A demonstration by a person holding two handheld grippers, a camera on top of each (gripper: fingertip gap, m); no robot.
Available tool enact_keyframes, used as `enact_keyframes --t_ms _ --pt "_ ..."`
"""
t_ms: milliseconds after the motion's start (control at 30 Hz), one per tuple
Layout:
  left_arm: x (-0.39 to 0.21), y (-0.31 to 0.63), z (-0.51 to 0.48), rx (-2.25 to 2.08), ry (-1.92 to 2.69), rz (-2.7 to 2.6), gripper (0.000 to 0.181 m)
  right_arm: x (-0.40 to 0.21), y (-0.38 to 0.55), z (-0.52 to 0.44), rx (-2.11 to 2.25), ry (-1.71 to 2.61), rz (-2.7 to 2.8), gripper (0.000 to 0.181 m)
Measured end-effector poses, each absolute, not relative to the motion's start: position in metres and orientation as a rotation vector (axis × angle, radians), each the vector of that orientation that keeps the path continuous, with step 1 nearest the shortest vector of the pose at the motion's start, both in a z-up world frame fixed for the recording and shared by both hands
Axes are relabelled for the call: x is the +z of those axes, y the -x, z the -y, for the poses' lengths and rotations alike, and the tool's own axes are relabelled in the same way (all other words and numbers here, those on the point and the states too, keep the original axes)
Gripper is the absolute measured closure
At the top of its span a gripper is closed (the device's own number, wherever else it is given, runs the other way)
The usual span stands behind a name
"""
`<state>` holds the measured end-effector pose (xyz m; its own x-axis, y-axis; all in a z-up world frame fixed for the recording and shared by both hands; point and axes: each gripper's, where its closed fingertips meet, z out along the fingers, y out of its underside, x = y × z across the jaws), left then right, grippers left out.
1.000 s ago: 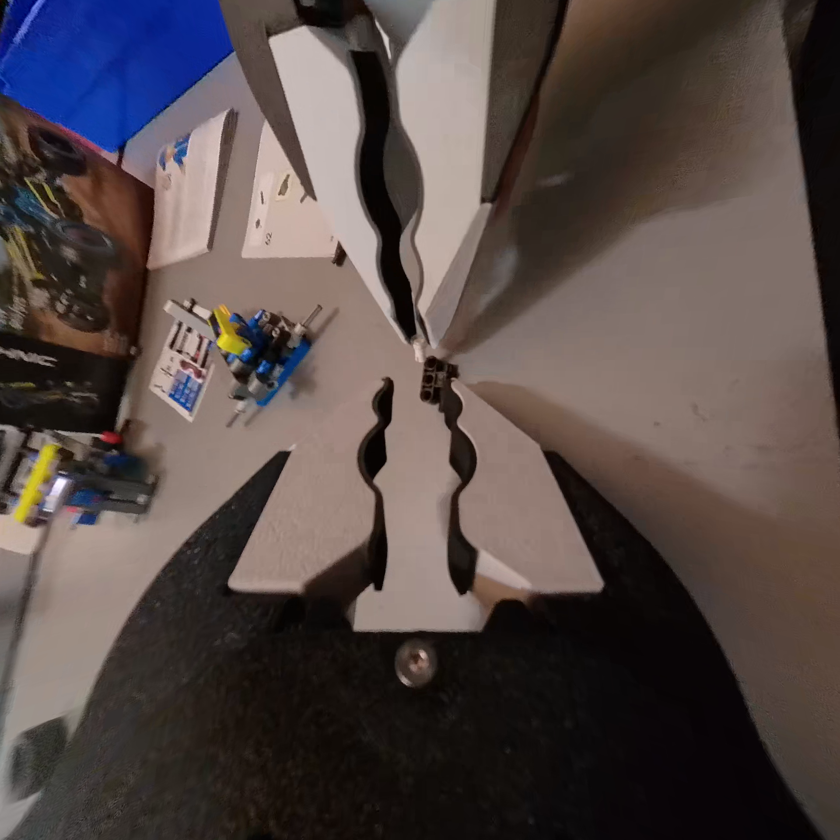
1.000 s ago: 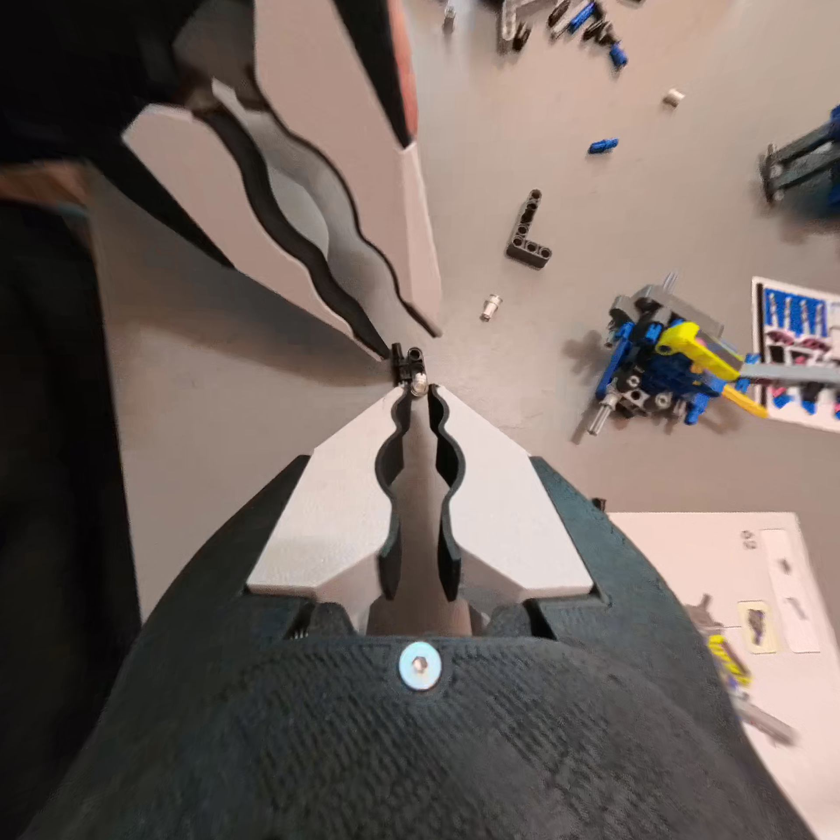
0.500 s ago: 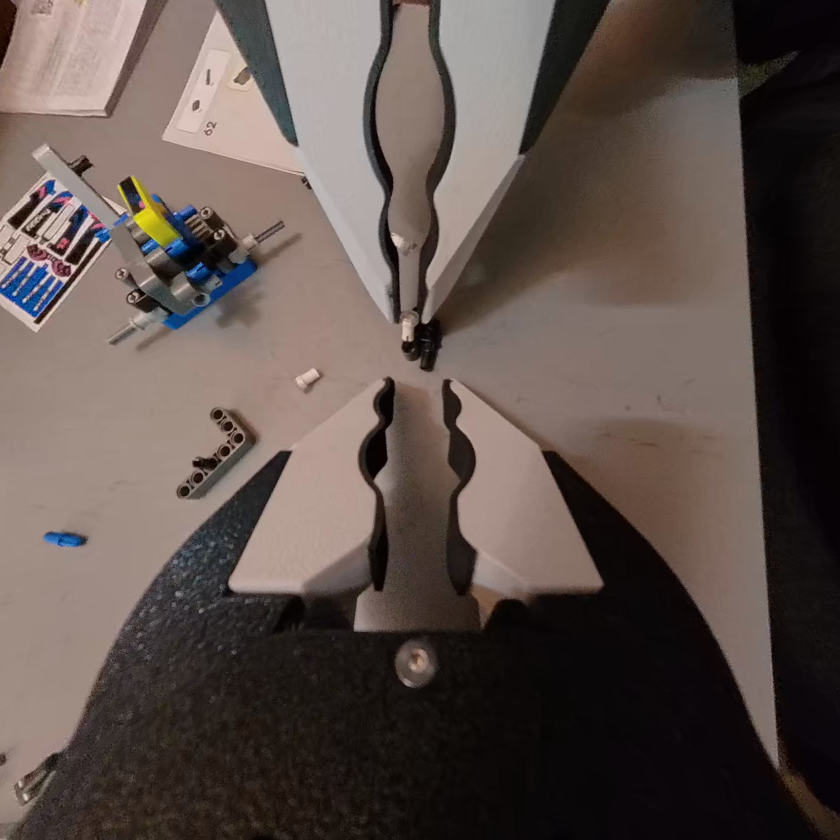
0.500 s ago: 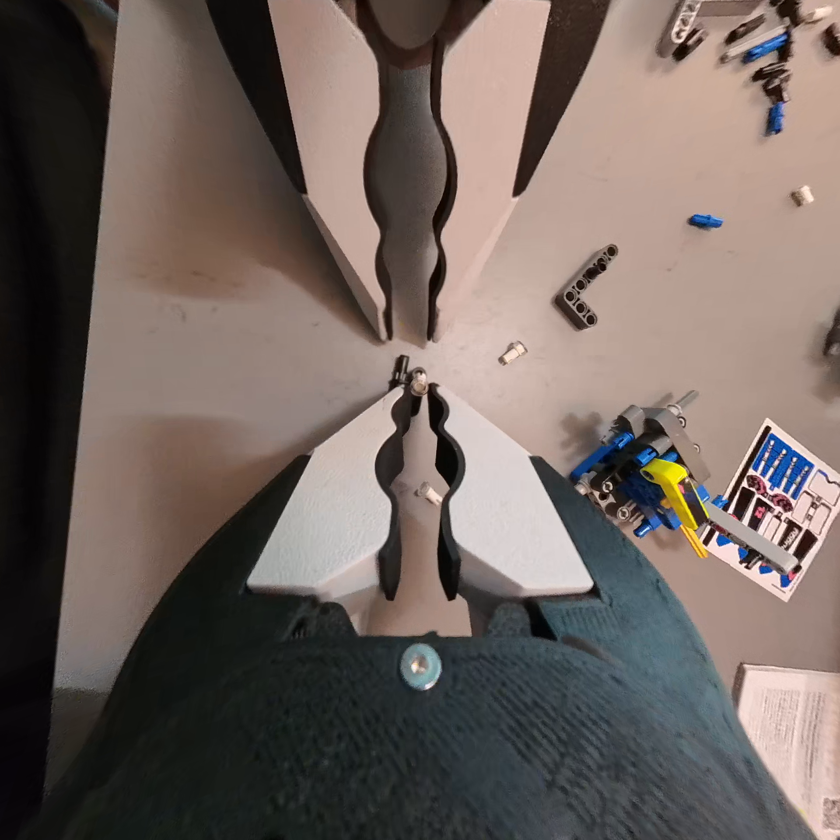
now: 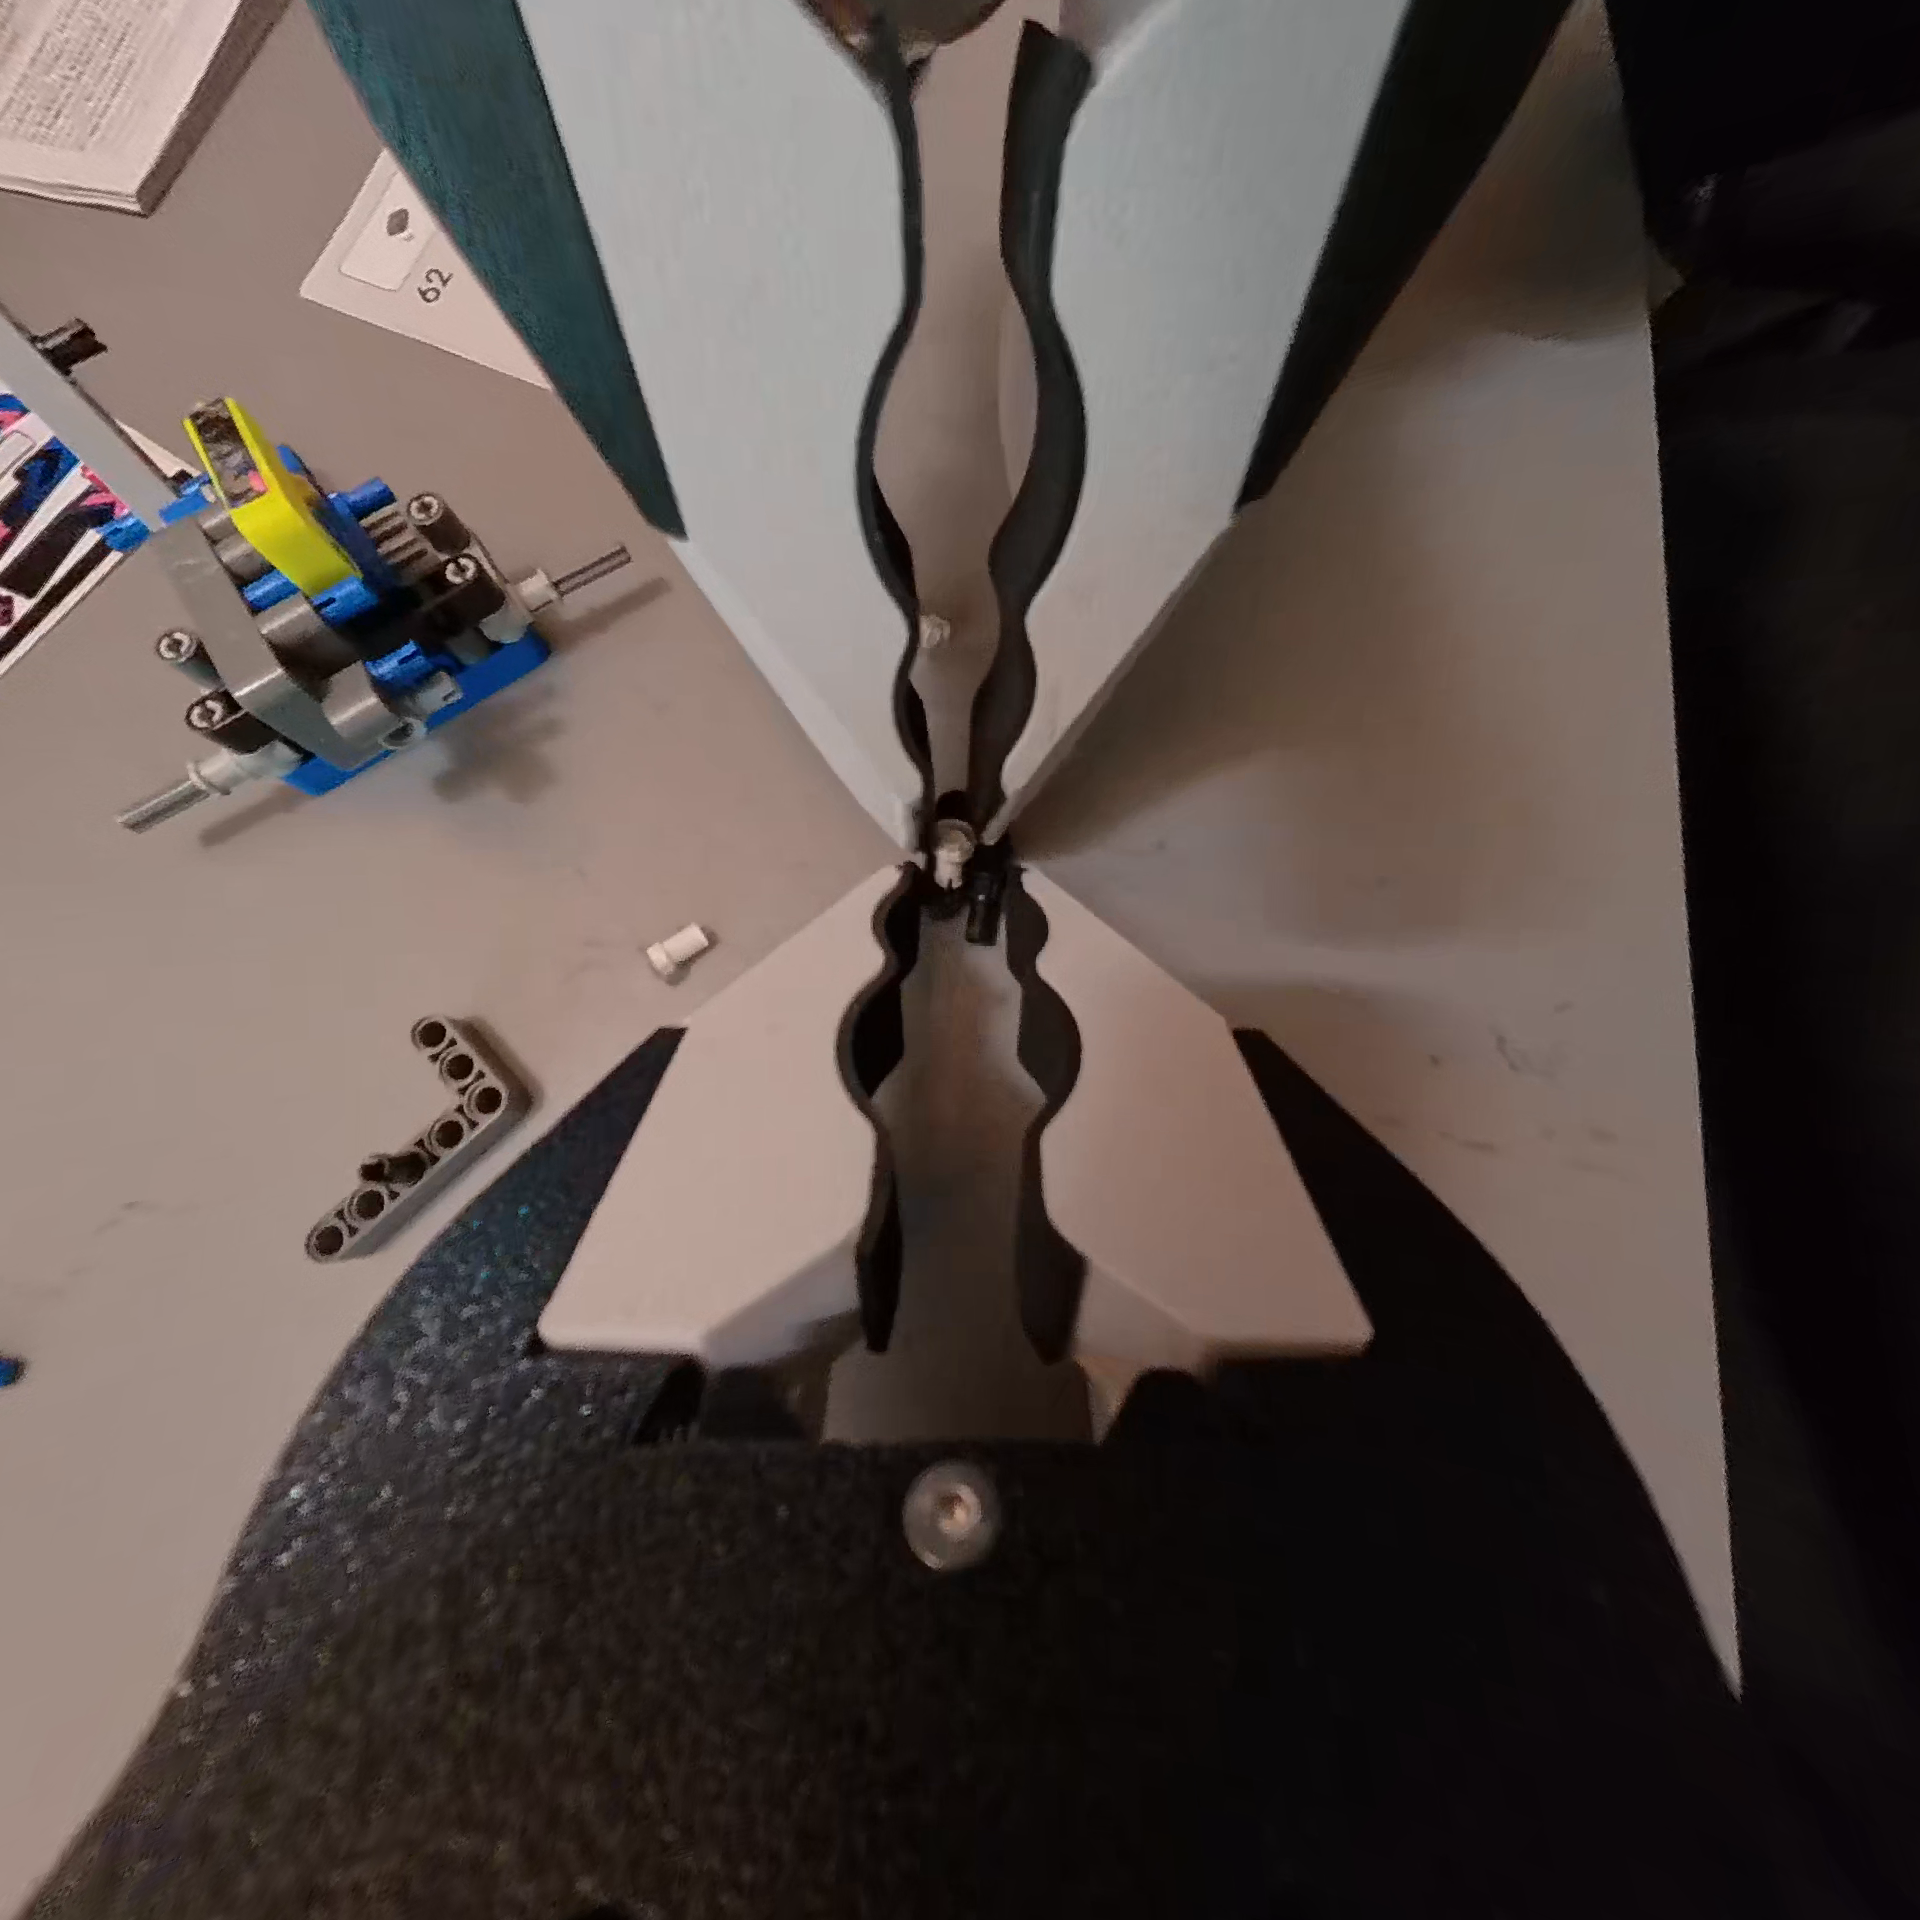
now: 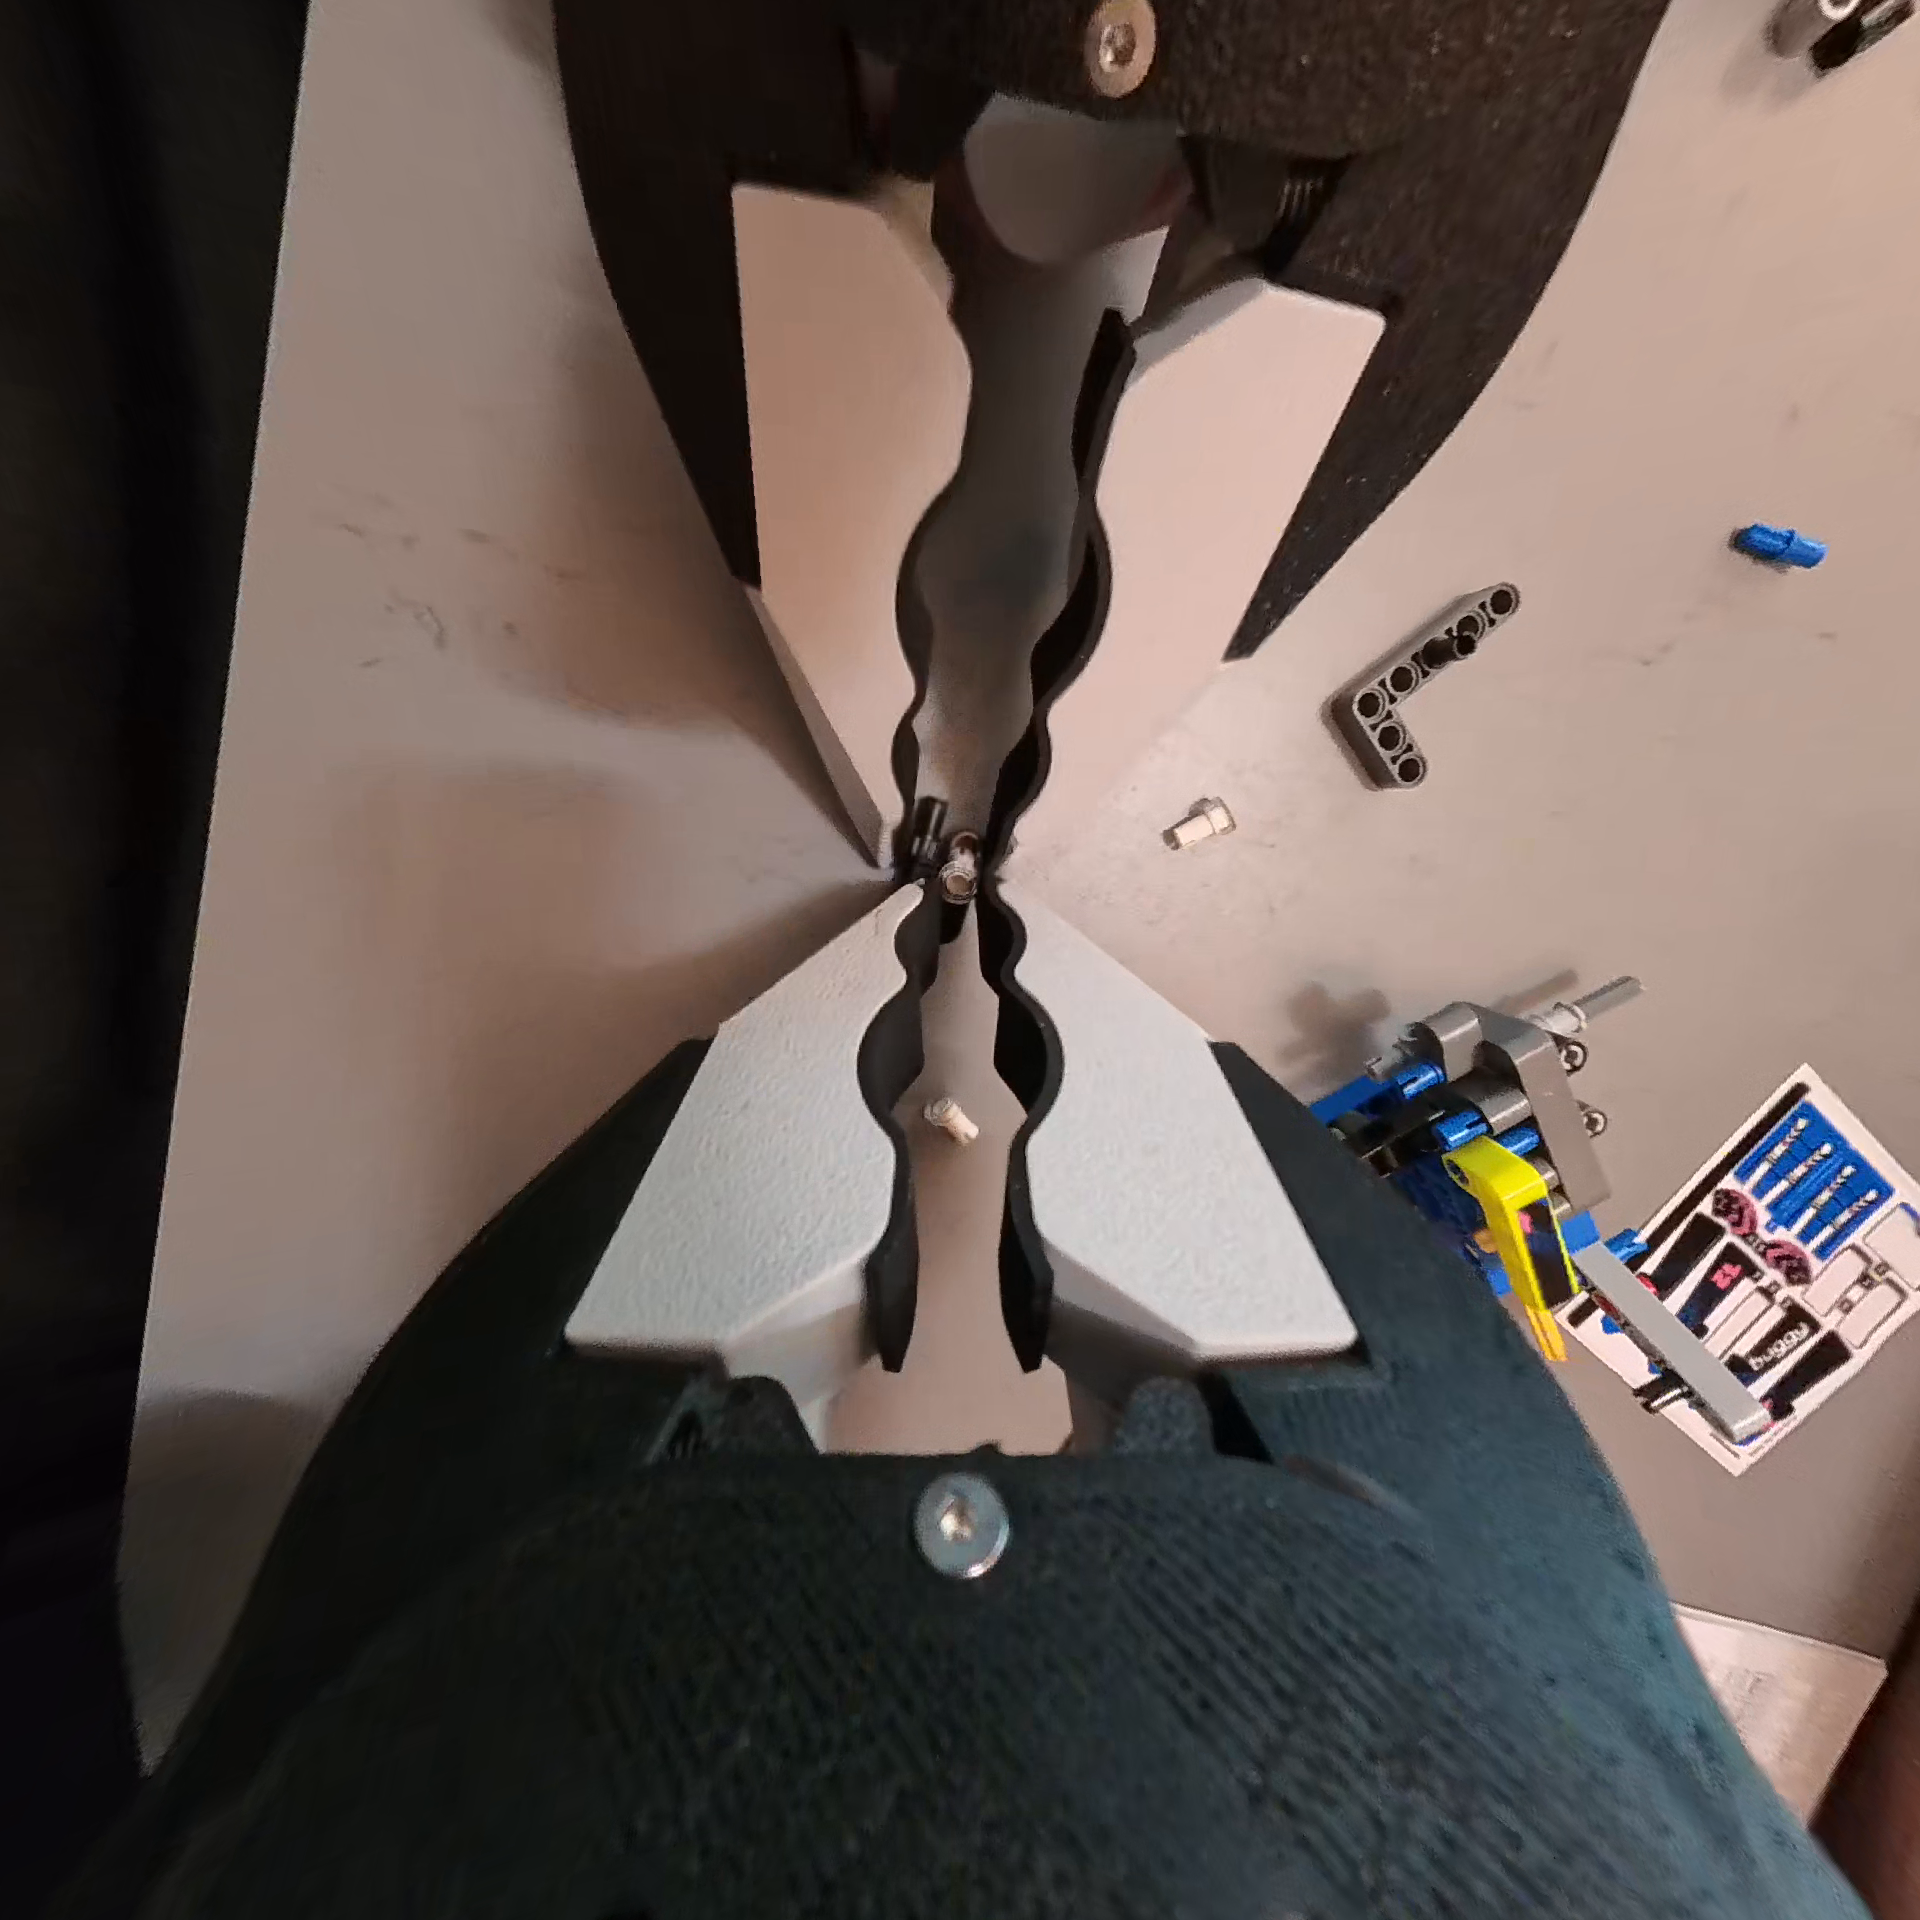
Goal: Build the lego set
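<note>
Tongs tip to tip just above the flat grey table (image 5: 208, 987), close to its edge. On one side, right tongs (image 6: 961, 906), pinched shut on a small pale grey plastic pin (image 6: 958, 878) held at the very tips and pointing forward. On the other, left tongs (image 5: 964, 891), tips narrowly parted around a tiny black plastic connector (image 5: 982, 904); cannot tell whether clamped on it or only bracketing it. Black connector touching the held pin, side by side, right where the four fingertips meet; too small to tell whether seated together.

Loose on the table: a second pale pin (image 6: 1197, 826) just beside the meeting tips, and a third pale pin (image 6: 951, 1120) seen through the gap between the right fingers. Farther out, a dark grey L-shaped beam with round holes (image 6: 1423, 691), lying flat. Well apart from that, a short blue pin (image 6: 1777, 545).

Beyond the beam, a part-built blue, grey and black model with a yellow lever (image 5: 312, 623), standing on the table, grey axles sticking out at two sides. Beside it, partly under its long grey beam, a printed sticker sheet (image 6: 1766, 1278).

At the far corner in the left wrist view, a white instruction booklet (image 5: 104, 94) and a loose white printed page (image 5: 416, 281), the page partly hidden behind the right tongs' dark body.
</note>
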<state>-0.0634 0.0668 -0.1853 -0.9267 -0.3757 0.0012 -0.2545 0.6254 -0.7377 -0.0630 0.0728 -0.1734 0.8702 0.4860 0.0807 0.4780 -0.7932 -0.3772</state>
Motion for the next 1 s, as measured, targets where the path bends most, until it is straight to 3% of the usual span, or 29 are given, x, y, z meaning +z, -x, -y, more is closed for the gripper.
enact_keyframes --t_ms 33,1000 --pt "-0.185 0.063 -0.067 -1.19 0.538 -2.694 0.168 -0.173 0.064 -0.073 0.037 2.656 0.729 0.176" --pt "-0.186 0.062 -0.067 -1.207 0.548 -2.702 0.168 -0.175 0.059 -0.058 0.039 2.738 0.844 0.176"
